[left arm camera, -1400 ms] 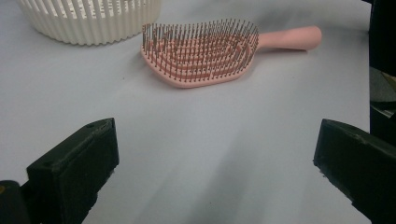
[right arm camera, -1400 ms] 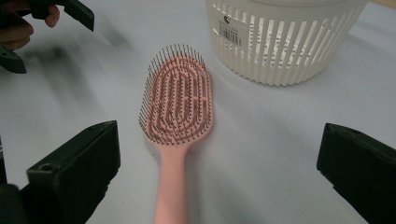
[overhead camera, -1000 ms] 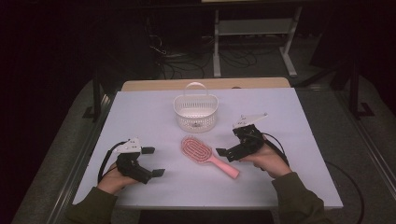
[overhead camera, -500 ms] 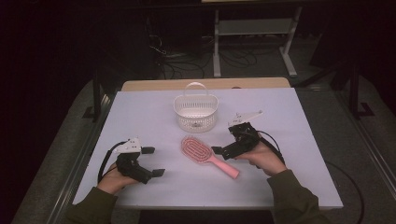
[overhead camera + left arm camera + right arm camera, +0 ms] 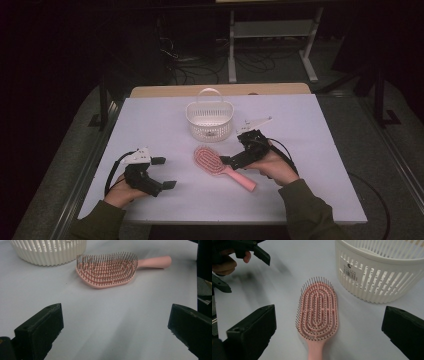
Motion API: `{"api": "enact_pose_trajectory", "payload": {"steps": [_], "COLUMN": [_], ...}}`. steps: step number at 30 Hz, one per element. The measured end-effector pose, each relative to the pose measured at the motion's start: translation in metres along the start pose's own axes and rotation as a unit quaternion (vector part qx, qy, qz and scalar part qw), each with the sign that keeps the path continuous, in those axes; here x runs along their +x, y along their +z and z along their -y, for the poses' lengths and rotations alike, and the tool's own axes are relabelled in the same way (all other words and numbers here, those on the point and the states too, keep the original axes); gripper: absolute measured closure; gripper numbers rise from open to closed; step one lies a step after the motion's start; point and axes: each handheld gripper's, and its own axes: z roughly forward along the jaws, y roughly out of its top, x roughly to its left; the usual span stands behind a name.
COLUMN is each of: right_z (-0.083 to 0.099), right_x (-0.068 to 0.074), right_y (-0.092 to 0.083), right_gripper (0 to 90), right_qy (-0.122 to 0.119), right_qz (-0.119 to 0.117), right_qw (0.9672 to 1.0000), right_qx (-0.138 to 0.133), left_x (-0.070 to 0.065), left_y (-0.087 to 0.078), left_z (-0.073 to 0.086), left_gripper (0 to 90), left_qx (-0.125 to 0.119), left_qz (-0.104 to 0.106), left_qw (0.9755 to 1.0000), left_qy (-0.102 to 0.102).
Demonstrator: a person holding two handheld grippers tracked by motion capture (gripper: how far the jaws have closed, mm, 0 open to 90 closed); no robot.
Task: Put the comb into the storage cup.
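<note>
A pink hairbrush (image 5: 211, 161) lies bristles-up on the white table (image 5: 310, 145), its handle pointing toward the front right. In the right gripper view its oval head (image 5: 318, 311) sits between the two wide-apart black jaws. My right gripper (image 5: 234, 158) is open and low over the start of the handle, with nothing held. My left gripper (image 5: 164, 173) rests open at the front left, well apart from the brush (image 5: 107, 271), which lies ahead of its jaws. A white slatted basket (image 5: 210, 120) with a handle stands just behind the brush.
The basket (image 5: 382, 272) stands close on the right of the brush in the right gripper view; the left gripper (image 5: 249, 250) and its hand are farther off at the upper left. Bare tabletop stretches to both sides. Beyond the table's far edge are dark floor, cables and a stand.
My right gripper has moved left and a little forward, from beside the brush's handle to over it. The left gripper, brush and basket have not moved.
</note>
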Motion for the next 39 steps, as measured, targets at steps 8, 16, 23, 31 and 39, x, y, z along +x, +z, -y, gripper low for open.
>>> {"api": "enact_pose_trajectory", "payload": {"steps": [8, 16, 23, 31, 39], "right_z": [-0.006, -0.005, -0.003, -0.001, 0.001], "right_x": [0.003, 0.006, 0.006, 0.007, 0.009], "right_y": [0.009, 0.016, 0.018, 0.022, 0.026], "right_gripper": [0.0, 0.0, 0.0, 0.0, 0.0], "right_qy": [-0.006, -0.007, -0.008, -0.012, -0.012], "right_qz": [0.001, 0.005, 0.01, 0.011, 0.009], "right_qw": [1.0, 0.9997, 0.9994, 0.9985, 0.9969], "right_qx": [0.004, 0.022, 0.032, 0.053, 0.078], "left_x": [-0.001, 0.0, 0.0, 0.0, 0.0], "left_y": [0.0, 0.0, 0.0, 0.0, 0.0], "left_z": [0.0, 0.0, 0.0, 0.0, 0.0], "left_gripper": [0.0, 0.0, 0.0, 0.0, 0.0], "left_qx": [0.001, 0.0, 0.001, 0.001, 0.002], "left_qz": [0.001, 0.001, 0.0, 0.002, 0.003], "left_qw": [1.0, 1.0, 1.0, 1.0, 1.0], "left_qy": [0.002, 0.002, 0.003, 0.001, 0.002]}}
